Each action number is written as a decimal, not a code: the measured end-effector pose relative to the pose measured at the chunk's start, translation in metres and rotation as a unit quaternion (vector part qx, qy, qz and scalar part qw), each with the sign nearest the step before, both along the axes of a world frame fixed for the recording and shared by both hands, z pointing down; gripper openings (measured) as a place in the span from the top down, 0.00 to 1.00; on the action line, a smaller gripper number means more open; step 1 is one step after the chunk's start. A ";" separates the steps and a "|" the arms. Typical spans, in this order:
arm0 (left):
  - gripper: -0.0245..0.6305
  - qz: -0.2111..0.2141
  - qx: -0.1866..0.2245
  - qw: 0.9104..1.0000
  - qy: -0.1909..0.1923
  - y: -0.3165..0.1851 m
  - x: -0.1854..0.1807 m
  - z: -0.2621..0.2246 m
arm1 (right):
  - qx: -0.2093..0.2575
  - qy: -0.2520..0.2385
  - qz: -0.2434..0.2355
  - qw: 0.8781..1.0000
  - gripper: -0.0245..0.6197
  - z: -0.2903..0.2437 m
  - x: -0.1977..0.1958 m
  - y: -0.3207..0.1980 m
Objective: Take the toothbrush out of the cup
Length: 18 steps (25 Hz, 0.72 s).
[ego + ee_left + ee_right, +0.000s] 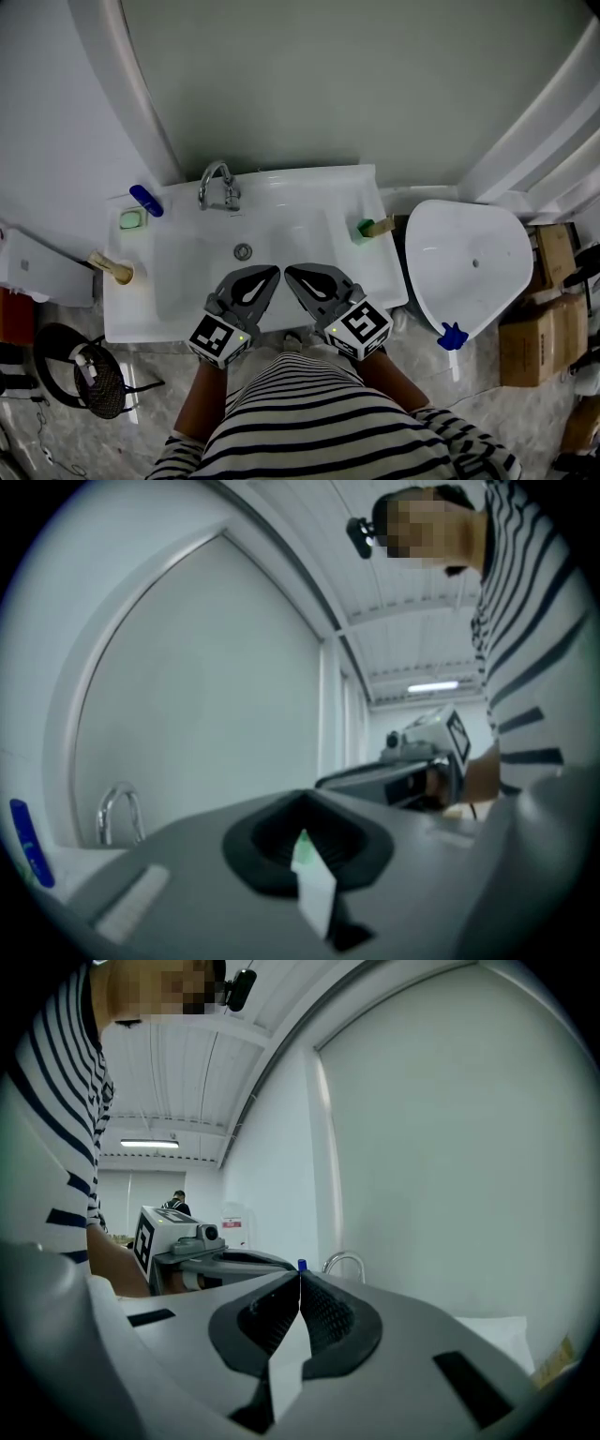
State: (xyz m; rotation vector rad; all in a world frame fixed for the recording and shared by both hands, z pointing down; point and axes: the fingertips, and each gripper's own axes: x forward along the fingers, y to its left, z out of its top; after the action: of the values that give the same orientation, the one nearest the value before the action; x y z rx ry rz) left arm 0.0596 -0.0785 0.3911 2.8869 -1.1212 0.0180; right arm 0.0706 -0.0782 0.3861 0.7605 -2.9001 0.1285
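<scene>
**A:** Right hand-held gripper (290,271) clenched, empty, at the sink's (281,183) near edge. Left hand-held gripper (274,272) same.

**B:** Target?

**A:** Green cup (363,230) on the right rim, ahead-right. Looks like the toothbrush (383,226) leans out rightward. Right one's nearer.

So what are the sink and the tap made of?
Sink: probably glazed white ceramic, since it is smooth with a soft gloss, though moulded resin could look the same. Tap: polished metal, likely chrome-plated, going by its bright silvery shine.
</scene>
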 end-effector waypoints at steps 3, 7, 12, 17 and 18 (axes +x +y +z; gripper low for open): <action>0.95 0.002 -0.003 1.000 -0.009 -0.006 0.002 0.002 | -0.004 0.000 0.003 1.000 0.95 0.003 0.003 -0.008; 0.95 0.005 0.001 1.000 -0.007 -0.014 0.001 0.000 | -0.002 0.001 0.007 1.000 0.95 0.002 0.003 -0.015; 0.95 0.012 0.001 1.000 -0.007 -0.020 -0.004 -0.003 | -0.007 0.004 0.013 1.000 0.95 0.002 -0.002 -0.017; 0.95 0.018 0.000 1.000 -0.007 -0.025 -0.014 -0.006 | -0.011 0.008 0.017 1.000 0.95 0.003 -0.011 -0.023; 0.95 0.018 -0.001 1.000 -0.006 -0.026 -0.016 -0.005 | -0.011 0.009 0.017 1.000 0.95 0.003 -0.014 -0.024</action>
State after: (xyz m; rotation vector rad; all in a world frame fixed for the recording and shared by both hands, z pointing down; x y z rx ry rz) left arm 0.0436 -0.1049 0.3862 2.9086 -1.0697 0.0395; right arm 0.0566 -0.1021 0.3892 0.8020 -2.8644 0.1566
